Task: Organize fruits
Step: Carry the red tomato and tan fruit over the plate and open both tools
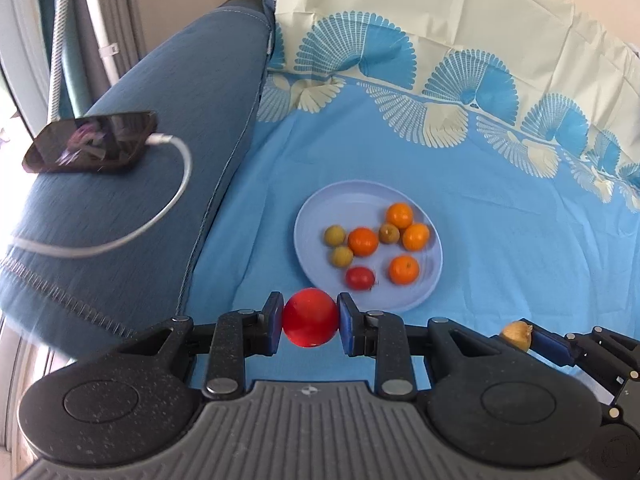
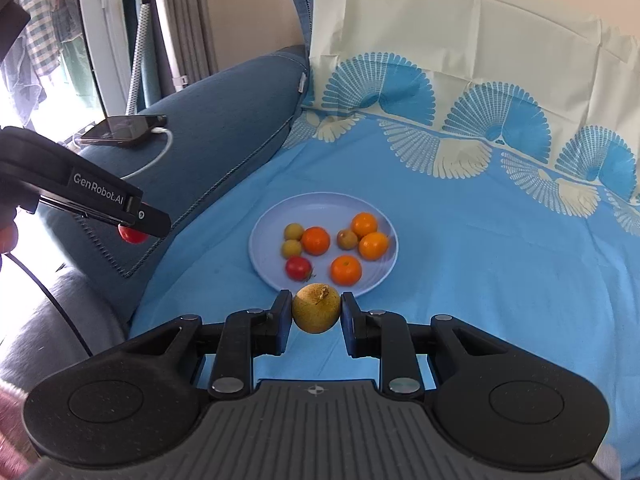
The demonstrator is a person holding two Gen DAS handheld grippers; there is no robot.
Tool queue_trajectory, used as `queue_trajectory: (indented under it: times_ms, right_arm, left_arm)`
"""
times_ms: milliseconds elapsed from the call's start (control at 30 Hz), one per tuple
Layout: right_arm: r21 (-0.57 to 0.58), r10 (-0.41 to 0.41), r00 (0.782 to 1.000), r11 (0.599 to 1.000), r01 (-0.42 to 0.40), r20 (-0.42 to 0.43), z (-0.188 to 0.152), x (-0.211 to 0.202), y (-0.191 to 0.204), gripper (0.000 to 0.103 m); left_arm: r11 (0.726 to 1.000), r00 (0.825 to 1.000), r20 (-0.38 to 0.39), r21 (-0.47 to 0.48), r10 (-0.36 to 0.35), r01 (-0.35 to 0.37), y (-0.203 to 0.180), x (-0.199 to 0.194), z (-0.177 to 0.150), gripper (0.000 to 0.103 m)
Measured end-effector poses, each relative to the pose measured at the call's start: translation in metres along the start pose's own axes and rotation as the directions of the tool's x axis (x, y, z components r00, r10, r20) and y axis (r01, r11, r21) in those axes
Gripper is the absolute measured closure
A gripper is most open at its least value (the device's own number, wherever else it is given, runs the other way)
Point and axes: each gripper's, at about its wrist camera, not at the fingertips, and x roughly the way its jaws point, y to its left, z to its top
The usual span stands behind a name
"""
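Left hand-held gripper [image 1: 310, 317] is clenched on a red tomato [image 1: 310, 317], pads pressed on both sides, carried just short of the plate's near rim. Right hand-held gripper [image 2: 316, 309] is clamped on a tan-brown round fruit [image 2: 316, 308], stem nub up and tilted slightly right, also at the plate's near edge. I can't call a long axis on either; both look round.

Lavender plate [image 1: 320, 208] sits on a blue bedsheet [image 1: 500, 240] with fan-print border. On it: four oranges, three small greenish-brown fruits, one red tomato [image 1: 360, 277]. Blue sofa arm [image 1: 132, 208] to the left carries a phone [image 1: 91, 142] with a white cable plugged in.
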Motion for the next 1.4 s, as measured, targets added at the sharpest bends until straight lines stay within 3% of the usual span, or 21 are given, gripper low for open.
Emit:
queue_trajectory:
  times_ms: [433,733,767,833,867,900,1000,1300,1400]
  right_arm:
    - [-0.003,0.016,0.998,1.0,-0.016,-0.054,0.033,0.111,-0.028,0.076]
    - [-0.009,0.041,0.994,0.999,-0.042,-0.1,0.04,0.177,-0.035,0.076]
    - [-0.012,0.044,0.994,0.999,-0.045,-0.104,0.04,0.182,-0.036,0.076]
    - [-0.015,0.06,0.992,0.998,-0.062,-0.108,0.041,0.188,-0.036,0.075]
    - [-0.015,0.06,0.993,0.998,-0.062,-0.102,0.042,0.188,-0.036,0.075]
    - [-0.016,0.053,0.994,0.998,-0.055,-0.097,0.044,0.187,-0.036,0.064]
    - [-0.006,0.029,0.998,1.0,-0.029,-0.063,0.048,0.17,-0.036,0.027]
    - [-0.022,-0.058,0.997,0.998,0.057,-0.043,0.021,0.082,-0.02,0.001]
    - [-0.02,-0.112,0.993,0.994,0.111,-0.024,0.014,0.059,-0.013,0.001]
  left_arm:
    - [1.0,0.999,-0.021,0.01,-0.024,0.025,-0.023,0.118,0.076,0.071]
    - [0.999,0.997,-0.074,0.046,-0.007,0.011,-0.032,0.191,0.092,0.071]
    - [0.999,0.997,-0.076,0.047,-0.007,0.01,-0.032,0.195,0.093,0.067]
    - [0.999,0.997,-0.072,0.049,-0.008,0.011,-0.031,0.195,0.095,0.036]
    - [0.999,0.999,-0.05,0.041,-0.004,0.006,-0.028,0.19,0.097,0.011]
    - [1.0,1.0,-0.021,0.03,0.005,-0.005,-0.026,0.183,0.098,0.001]
    - [1.0,1.0,0.012,0.012,0.021,-0.021,-0.016,0.154,0.096,0.0]
    - [0.996,0.994,-0.08,-0.017,0.081,-0.082,-0.004,0.07,0.034,0.0]
    - [0.994,0.99,-0.107,-0.038,0.095,-0.099,0.001,0.05,0.013,0.0]
